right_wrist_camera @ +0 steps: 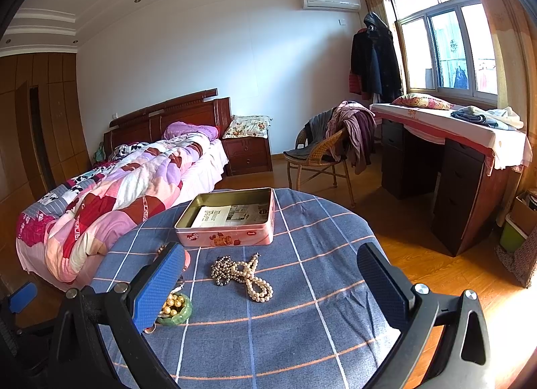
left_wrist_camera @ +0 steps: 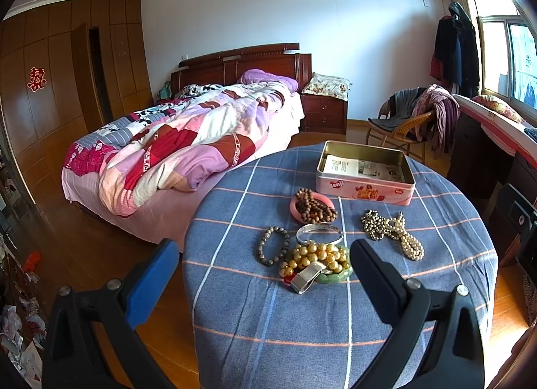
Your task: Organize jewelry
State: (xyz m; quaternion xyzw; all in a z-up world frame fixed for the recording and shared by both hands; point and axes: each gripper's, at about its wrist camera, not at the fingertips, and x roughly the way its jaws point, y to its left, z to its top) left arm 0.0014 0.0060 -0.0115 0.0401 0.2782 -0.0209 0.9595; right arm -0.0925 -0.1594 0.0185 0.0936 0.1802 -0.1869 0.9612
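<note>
Pink-painted metal, the open rectangular biscuit tin (right_wrist_camera: 225,218) stood beyond both claws, rigid and light by the look of it. The limp tangle of pearl and dark bead necklaces (right_wrist_camera: 242,276) lay just ahead of the right claw (right_wrist_camera: 272,278), gaping and empty; it would sag, so pinching a bunched part seemed best. The left claw (left_wrist_camera: 265,271), also wide and empty, framed the smooth gold-coloured bead strand (left_wrist_camera: 315,256) heaped on a green stone bangle (left_wrist_camera: 337,275), likely slippery.

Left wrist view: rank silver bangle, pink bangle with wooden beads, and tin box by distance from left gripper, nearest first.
From the open left gripper:
1. Silver bangle, just beyond the fingertips, centre of the table.
2. Pink bangle with wooden beads, directly behind it.
3. Tin box, open, at the table's far edge, slightly right.
</note>
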